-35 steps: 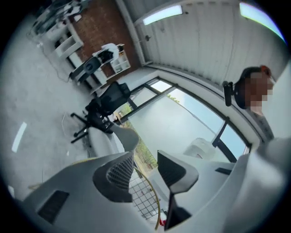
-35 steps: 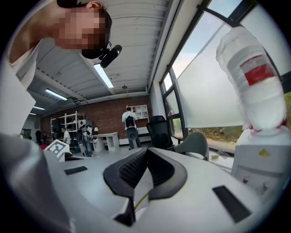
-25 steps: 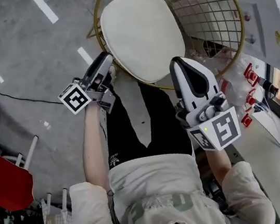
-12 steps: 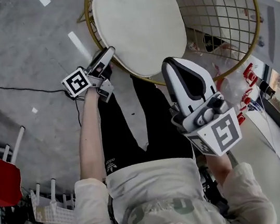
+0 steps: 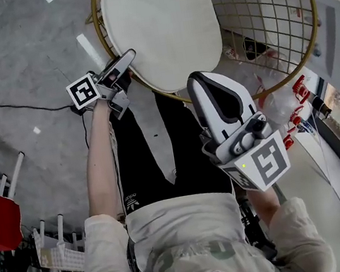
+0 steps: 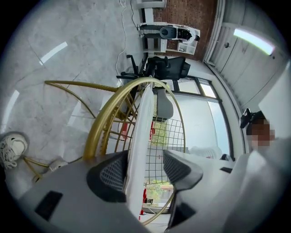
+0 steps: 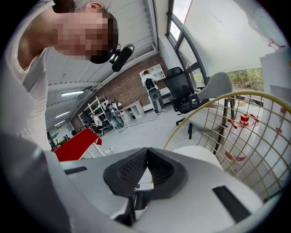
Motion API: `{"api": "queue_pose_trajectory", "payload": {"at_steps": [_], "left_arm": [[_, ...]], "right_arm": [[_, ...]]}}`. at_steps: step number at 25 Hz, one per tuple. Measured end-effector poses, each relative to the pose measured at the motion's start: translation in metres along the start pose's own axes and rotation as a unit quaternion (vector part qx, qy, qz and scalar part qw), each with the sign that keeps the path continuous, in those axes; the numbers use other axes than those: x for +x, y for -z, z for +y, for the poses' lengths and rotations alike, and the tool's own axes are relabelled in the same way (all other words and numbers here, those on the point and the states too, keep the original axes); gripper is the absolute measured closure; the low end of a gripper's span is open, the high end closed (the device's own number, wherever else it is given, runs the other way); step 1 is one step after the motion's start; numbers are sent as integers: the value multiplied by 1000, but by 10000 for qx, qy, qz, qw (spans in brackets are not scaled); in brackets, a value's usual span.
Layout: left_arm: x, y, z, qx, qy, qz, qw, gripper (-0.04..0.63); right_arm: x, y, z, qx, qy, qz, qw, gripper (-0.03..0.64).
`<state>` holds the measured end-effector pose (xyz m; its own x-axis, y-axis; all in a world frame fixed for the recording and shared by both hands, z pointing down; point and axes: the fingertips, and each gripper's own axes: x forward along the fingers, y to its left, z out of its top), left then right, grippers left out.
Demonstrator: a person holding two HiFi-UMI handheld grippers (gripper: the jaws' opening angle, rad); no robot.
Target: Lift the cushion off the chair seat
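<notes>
left claw (image 6: 143, 170) just opened wide, cushion (image 5: 162, 27) edge between | right claw (image 7: 146, 159) closed, empty

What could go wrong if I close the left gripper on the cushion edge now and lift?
1. The left gripper, its fingers just opened, straddles only the thin edge of the cushion without pinching it; a shallow bite may slip on lifting.
2. The gold chair rim runs right beside one finger; closing could catch it too.
3. The right gripper is shut and empty, so a one-sided lift may let the cushion sag or slide.
</notes>
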<state>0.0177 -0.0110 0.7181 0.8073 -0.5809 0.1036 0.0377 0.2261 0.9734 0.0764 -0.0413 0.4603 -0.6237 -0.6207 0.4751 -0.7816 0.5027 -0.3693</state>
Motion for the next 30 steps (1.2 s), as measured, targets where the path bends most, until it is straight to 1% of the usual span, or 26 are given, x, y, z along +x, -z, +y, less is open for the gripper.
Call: {"api": "queue_pose_trajectory", "payload": {"at_steps": [3, 6, 11, 14, 19, 21, 25, 26, 27, 29, 30], "left_arm": [[7, 3, -5, 26, 127, 86, 9999, 359], [11, 9, -8, -34, 247, 183, 9995, 359], [14, 14, -7, 112, 223, 368, 9990, 359], [20, 18, -5, 250, 185, 633, 9975, 359], [50, 25, -11, 461, 303, 1193, 9913, 359], [59, 25, -11, 381, 292, 1220, 9914, 359], [60, 23, -10, 231, 286, 1025, 9941, 362], [60, 22, -10, 239, 273, 986, 9945, 370], [60, 22, -10, 261, 227, 967, 9947, 395], [59, 23, -6, 309, 48, 959, 9949, 499], [58, 23, -4, 326, -35, 959, 9948, 517]], "right_arm": [[-1, 4, -5, 33, -31, 27, 10000, 600], [-3, 7, -8, 78, -26, 18, 10000, 600], [-4, 7, -11, 194, -5, -38, 9998, 600], [-4, 7, -12, 313, -11, -106, 9995, 600], [-6, 19, -16, 271, 32, -16, 9996, 600], [-6, 23, -18, 305, 36, 16, 9995, 600], [-6, 26, -21, 342, 42, 35, 9994, 600], [-6, 26, -22, 354, 44, 24, 9994, 600], [-6, 25, -23, 365, 49, 5, 9993, 600], [-5, 22, -25, 388, 59, -39, 9992, 600], [-4, 21, -25, 397, 62, -57, 9992, 600]]}}
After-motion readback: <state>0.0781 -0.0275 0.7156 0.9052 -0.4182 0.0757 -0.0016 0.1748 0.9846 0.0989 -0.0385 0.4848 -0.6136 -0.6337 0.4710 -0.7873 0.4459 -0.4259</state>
